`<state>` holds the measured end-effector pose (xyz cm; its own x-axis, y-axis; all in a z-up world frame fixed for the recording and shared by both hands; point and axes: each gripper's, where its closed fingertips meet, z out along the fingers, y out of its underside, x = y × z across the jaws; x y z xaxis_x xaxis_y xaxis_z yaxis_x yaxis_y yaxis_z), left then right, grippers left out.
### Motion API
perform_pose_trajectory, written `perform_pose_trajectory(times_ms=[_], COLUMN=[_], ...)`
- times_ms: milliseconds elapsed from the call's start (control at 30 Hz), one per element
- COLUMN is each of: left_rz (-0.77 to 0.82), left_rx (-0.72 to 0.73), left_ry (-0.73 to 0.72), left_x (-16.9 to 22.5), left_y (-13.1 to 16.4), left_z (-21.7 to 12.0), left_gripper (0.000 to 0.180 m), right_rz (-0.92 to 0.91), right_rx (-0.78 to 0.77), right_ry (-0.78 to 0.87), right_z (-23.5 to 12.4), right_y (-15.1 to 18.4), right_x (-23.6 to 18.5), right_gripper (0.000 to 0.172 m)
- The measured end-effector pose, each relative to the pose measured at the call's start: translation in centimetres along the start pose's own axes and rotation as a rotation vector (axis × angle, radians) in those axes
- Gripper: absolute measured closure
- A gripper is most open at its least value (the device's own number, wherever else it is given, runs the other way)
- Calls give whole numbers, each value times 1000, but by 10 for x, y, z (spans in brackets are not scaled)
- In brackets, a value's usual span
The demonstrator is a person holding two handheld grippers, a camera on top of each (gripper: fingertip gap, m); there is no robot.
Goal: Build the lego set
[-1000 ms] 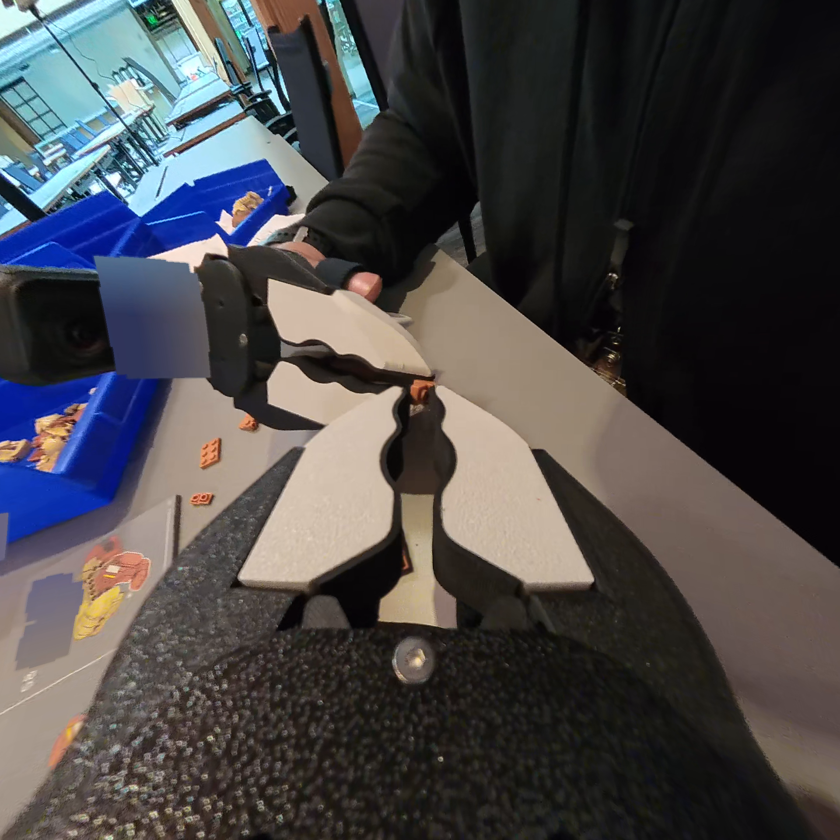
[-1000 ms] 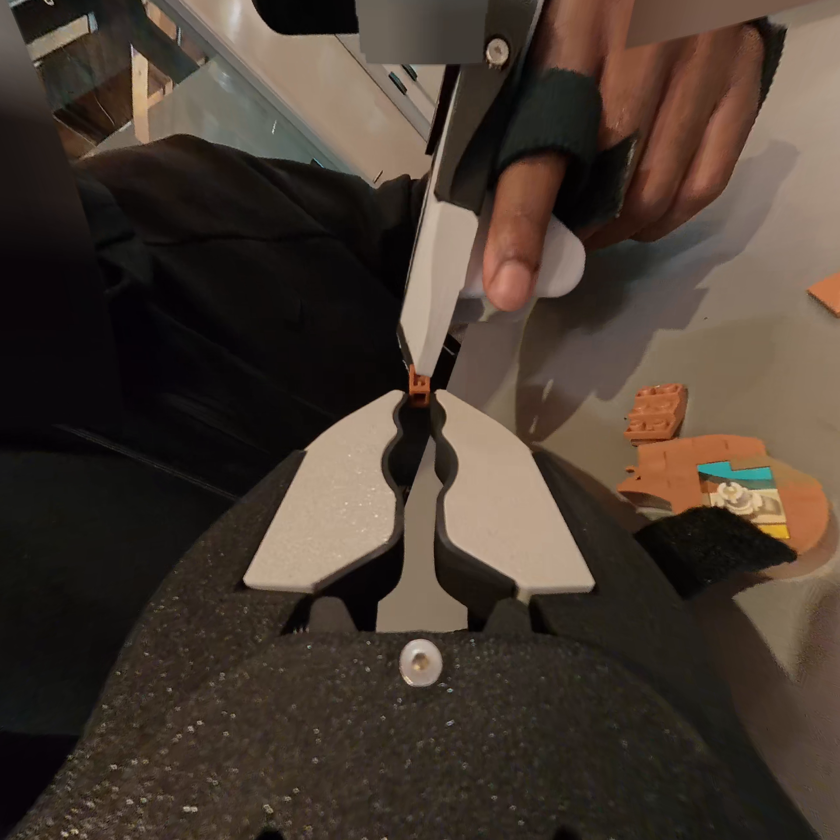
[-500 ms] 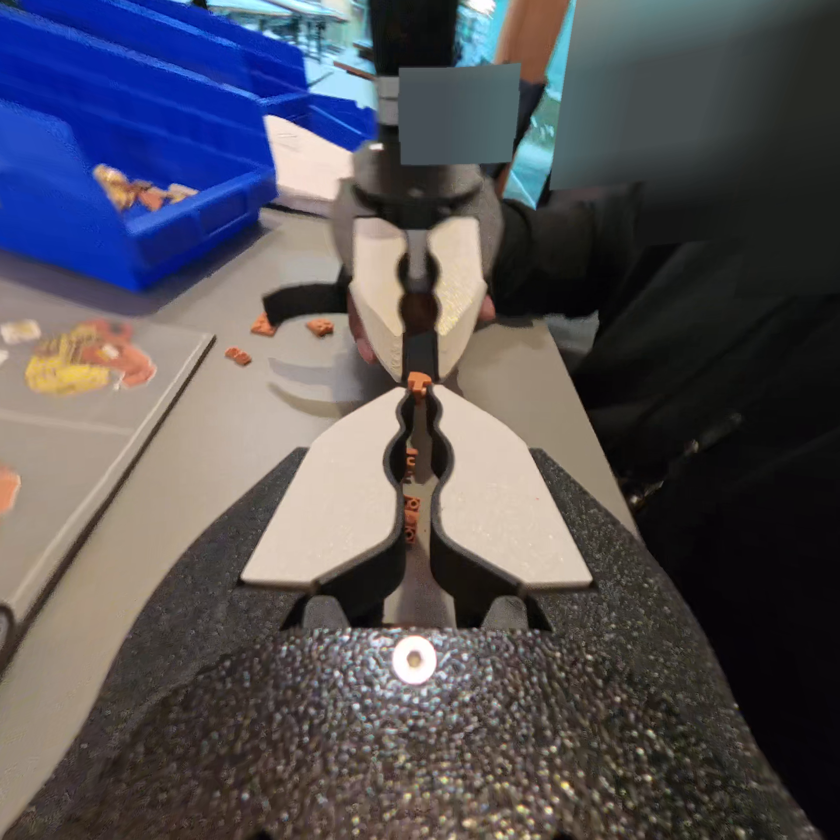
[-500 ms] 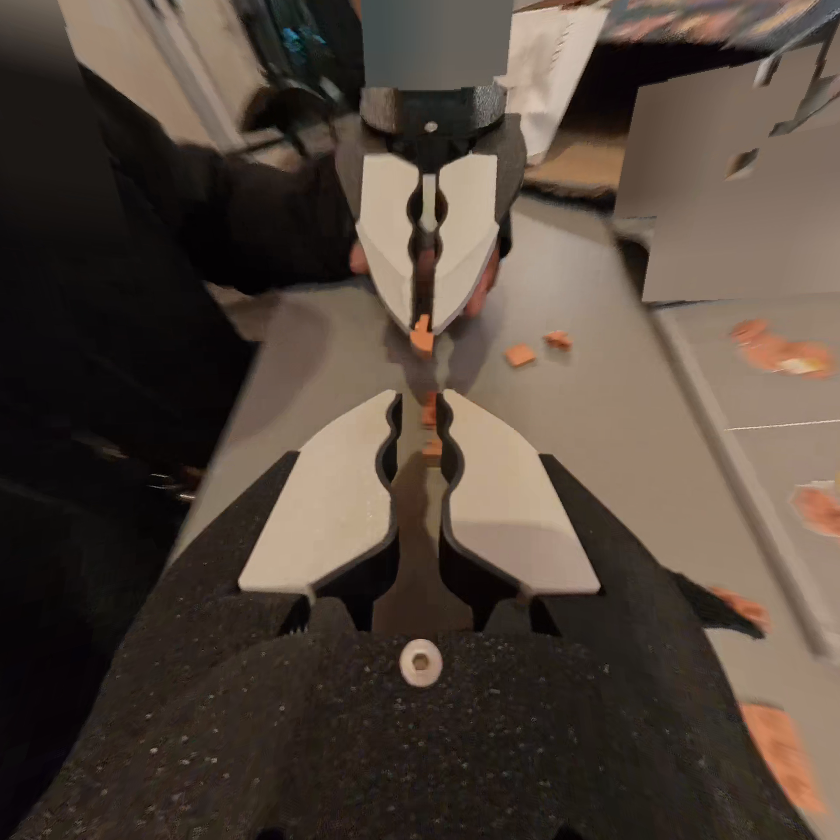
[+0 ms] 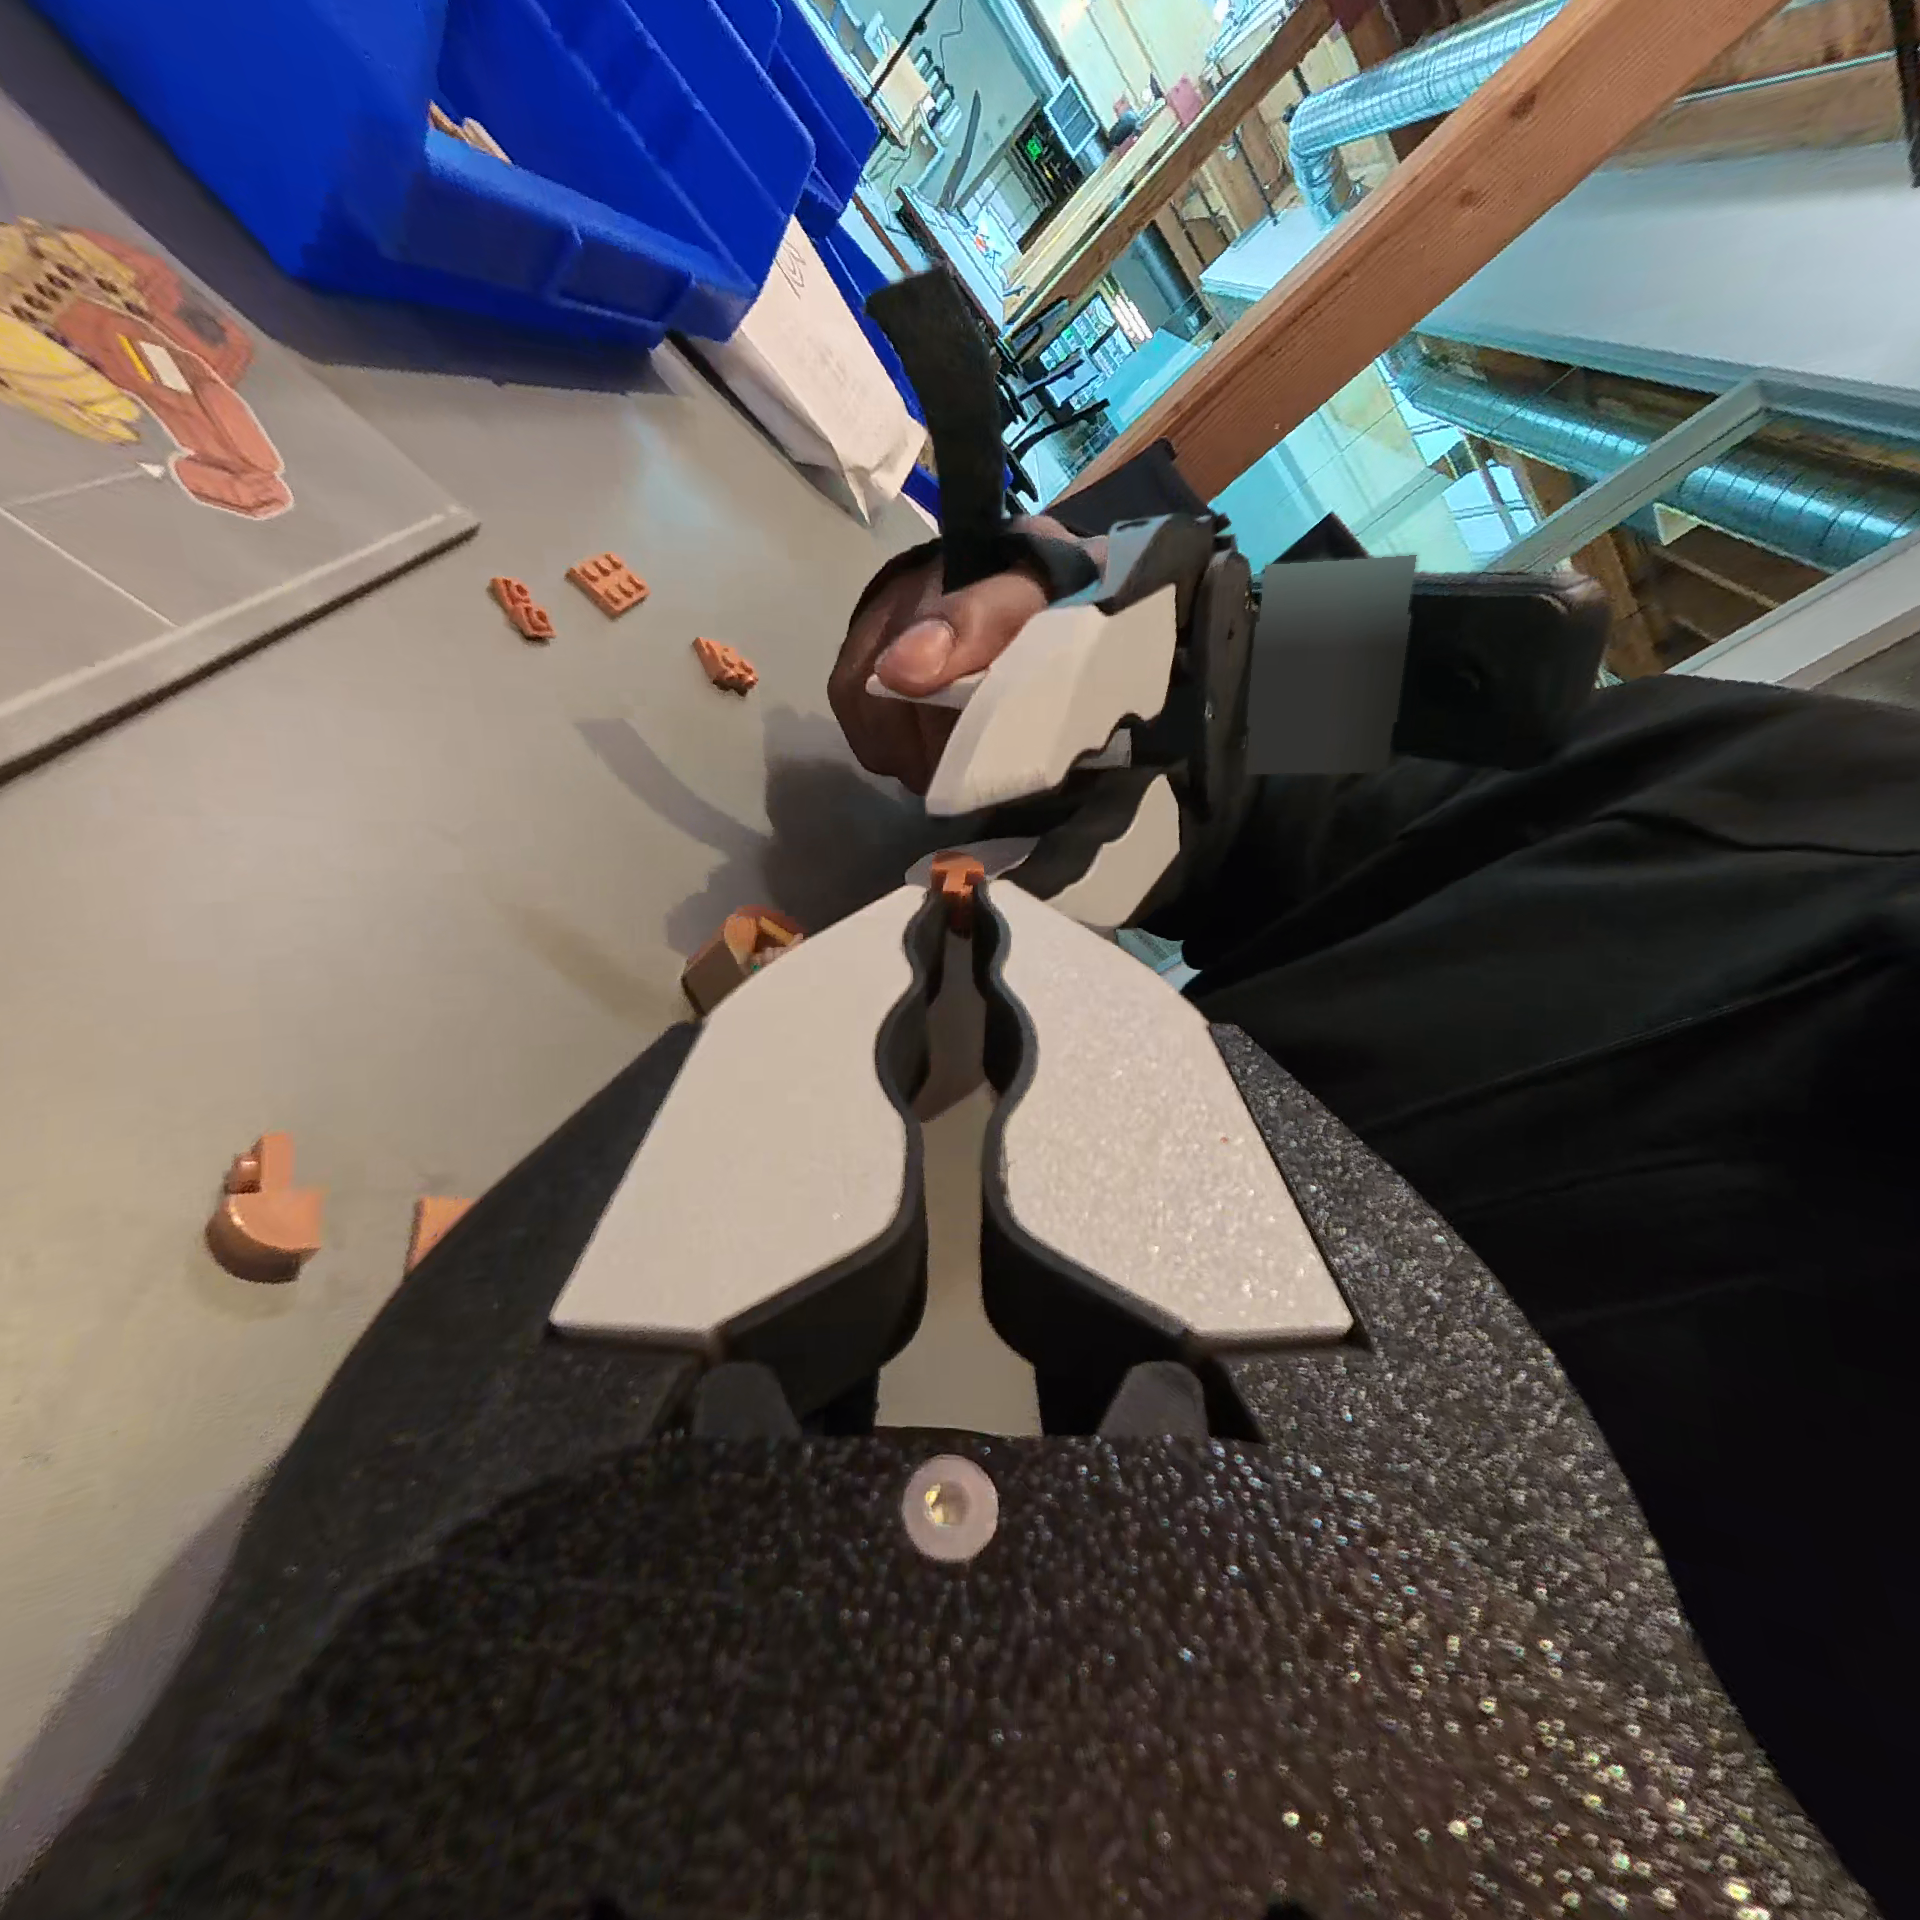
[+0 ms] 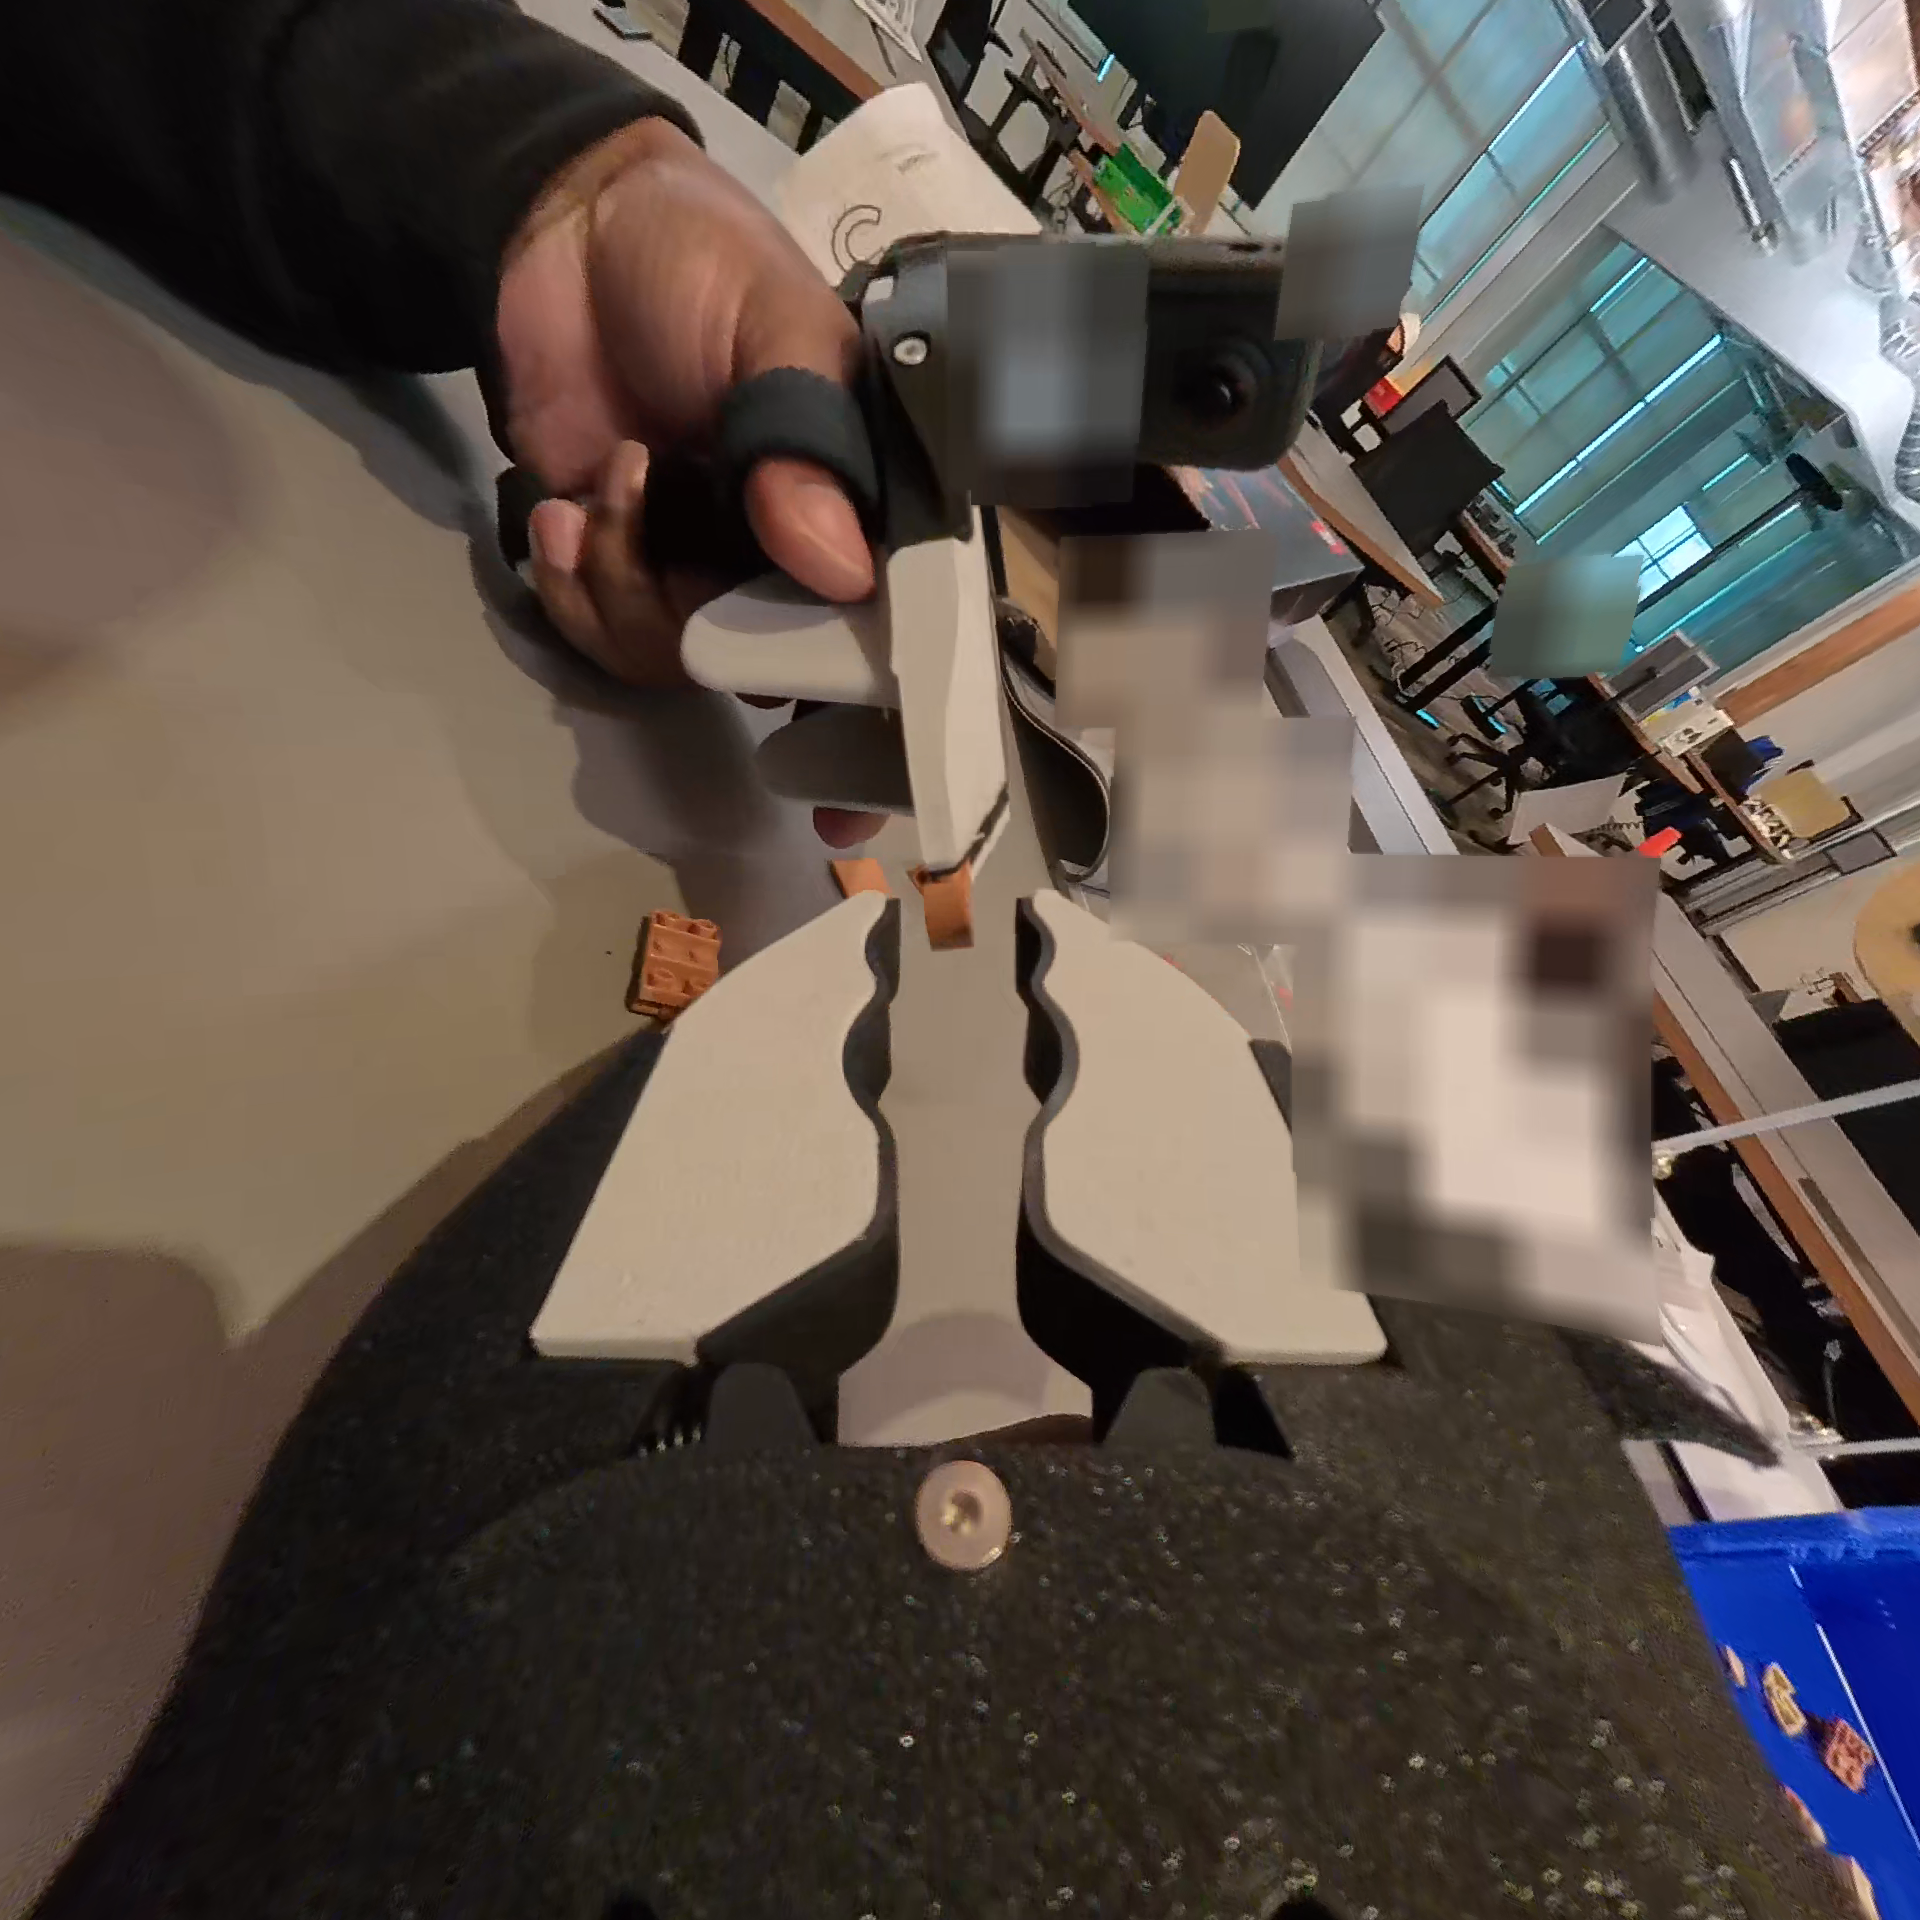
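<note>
Left wrist view, left tongs: We see the left tongs [image 5: 956,896] pinched tight on a tiny orange brick [image 5: 954,876]. Both tips press on it, and its top pokes out past them.
Left wrist view, right tongs: The right tongs [image 5: 961,831] come in from the right, held in a hand [image 5: 914,665] with a black strap. Their two grey fingers [image 5: 1049,717] stand apart. The tiny orange brick sits just by the lower finger's tip.
Left wrist view, tabletop: Small orange bricks [image 5: 608,584] lie loose on the grey tabletop [image 5: 416,852]. A brown chunk of joined bricks [image 5: 738,951] sits just beside the left tongs. A rounded orange piece [image 5: 265,1210] lies nearer the camera. A grey picture sheet [image 5: 156,488] and blue bins [image 5: 468,156] are farther back.
Right wrist view, right tongs: The right tongs [image 6: 951,920] are spread wide, and their tips press on nothing.
Right wrist view, left tongs: The left tongs [image 6: 940,873] point down from a hand [image 6: 665,416] and grip the tiny orange brick [image 6: 948,909]. It hangs between the right tongs' tips, nearer the left one, with a gap on each side.
Right wrist view, tabletop: An orange studded brick [image 6: 673,961] lies just left of the right tongs, and a flat orange piece [image 6: 862,878] lies behind. A blue bin [image 6: 1808,1683] shows at the lower right.
</note>
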<state>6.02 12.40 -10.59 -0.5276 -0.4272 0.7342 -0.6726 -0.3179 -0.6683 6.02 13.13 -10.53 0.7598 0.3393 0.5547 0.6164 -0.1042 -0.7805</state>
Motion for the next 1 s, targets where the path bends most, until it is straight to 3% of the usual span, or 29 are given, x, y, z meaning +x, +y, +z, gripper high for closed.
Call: perform_pose_trajectory(times_ms=[100,200,300,433,633,1000], left_rz=[-6,37,196,512,638,743], left_rx=[0,-9,-76,-280,-458,-580], left_ry=[10,8,-35,-192,-272,-309], left_x=[1,2,3,-11,-28,-36], left_y=[0,1,3,26,52,69], left_z=[1,0,-8,-28,-26,-17], left_gripper=[176,176,160,157,156,158], right_rz=[2,57,185,366,378,402], right_rx=[-2,-14,-37,-100,-256,-338], right_ry=[0,-19,-80,-273,-469,-314], right_z=[1,0,-2,-7,-15,2], right_y=[-2,-2,1,0,17,47], right_x=[-2,-2,-5,-29,-63,-42], right_gripper=[163,164,164,164,164,164])
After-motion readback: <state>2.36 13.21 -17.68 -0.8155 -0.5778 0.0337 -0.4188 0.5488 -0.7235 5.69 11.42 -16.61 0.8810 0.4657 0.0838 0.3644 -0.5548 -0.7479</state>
